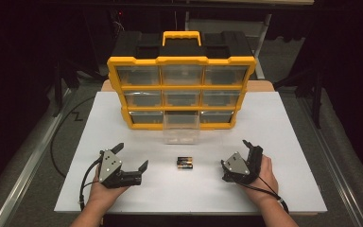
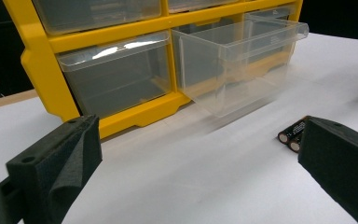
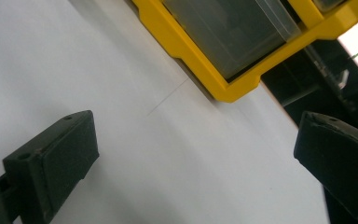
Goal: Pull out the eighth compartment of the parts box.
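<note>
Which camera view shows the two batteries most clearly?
The high view: both batteries lie whole, side by side on the white table, between the grippers. The left gripper view shows just their ends beside its jaw. The right gripper view looks at table and yellow organizer.

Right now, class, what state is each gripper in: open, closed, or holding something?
Left gripper: open, holding nothing, near the batteries.
Right gripper: open, holding nothing.

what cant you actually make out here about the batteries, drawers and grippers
- Batteries: label print too small in the high view; in the left gripper view the left gripper's jaw covers all but their ends.
- Closed drawers: contents blurred behind cloudy plastic.
- Organizer: cut off by the frame edge in the right gripper view, beyond the right gripper.
</note>
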A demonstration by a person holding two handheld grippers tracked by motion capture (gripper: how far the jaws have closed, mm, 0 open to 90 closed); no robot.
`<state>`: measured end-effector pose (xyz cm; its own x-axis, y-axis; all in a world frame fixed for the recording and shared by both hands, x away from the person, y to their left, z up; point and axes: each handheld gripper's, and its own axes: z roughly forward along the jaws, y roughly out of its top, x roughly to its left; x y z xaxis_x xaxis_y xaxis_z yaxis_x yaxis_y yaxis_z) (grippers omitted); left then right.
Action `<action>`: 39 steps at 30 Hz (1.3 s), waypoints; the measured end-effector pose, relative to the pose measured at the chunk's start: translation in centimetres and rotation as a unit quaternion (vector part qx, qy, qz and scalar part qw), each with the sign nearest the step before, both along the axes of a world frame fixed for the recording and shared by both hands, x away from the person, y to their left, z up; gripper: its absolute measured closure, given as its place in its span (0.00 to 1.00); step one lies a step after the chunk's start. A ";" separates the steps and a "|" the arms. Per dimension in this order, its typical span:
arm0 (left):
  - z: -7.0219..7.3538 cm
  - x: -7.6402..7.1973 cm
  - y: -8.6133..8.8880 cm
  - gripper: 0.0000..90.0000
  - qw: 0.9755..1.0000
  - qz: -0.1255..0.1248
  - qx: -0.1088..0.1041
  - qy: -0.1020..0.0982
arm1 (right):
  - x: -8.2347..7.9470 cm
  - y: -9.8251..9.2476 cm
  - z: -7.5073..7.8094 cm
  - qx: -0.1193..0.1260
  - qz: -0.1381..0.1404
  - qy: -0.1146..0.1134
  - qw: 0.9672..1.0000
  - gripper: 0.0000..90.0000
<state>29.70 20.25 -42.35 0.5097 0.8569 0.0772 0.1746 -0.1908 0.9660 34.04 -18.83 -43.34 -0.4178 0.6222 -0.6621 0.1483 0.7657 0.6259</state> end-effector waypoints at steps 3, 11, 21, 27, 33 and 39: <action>0.0 0.0 0.0 0.00 1.000 0.000 -0.001 0.000 | 0.1 -0.3 0.1 0.036 -0.004 0.016 0.999 0.01; 0.0 0.0 0.0 0.00 1.000 0.002 -0.003 0.000 | 0.3 -0.8 0.1 0.095 -0.010 0.039 0.995 0.01; 0.0 0.2 0.1 0.00 1.000 0.007 -0.010 0.006 | 0.8 -1.9 0.6 0.179 -0.031 0.060 0.981 0.01; -0.1 0.5 0.1 0.00 1.000 0.012 -0.012 0.011 | 1.2 -3.1 0.8 0.250 -0.040 0.086 0.964 0.01; 0.1 0.6 0.4 0.00 1.000 0.012 -0.021 0.004 | 1.4 -3.7 0.7 0.281 -0.047 0.099 0.953 0.01; 0.2 0.6 0.5 0.00 1.000 0.018 -0.024 0.000 | 1.2 -3.9 0.8 0.284 -0.044 0.094 0.953 0.01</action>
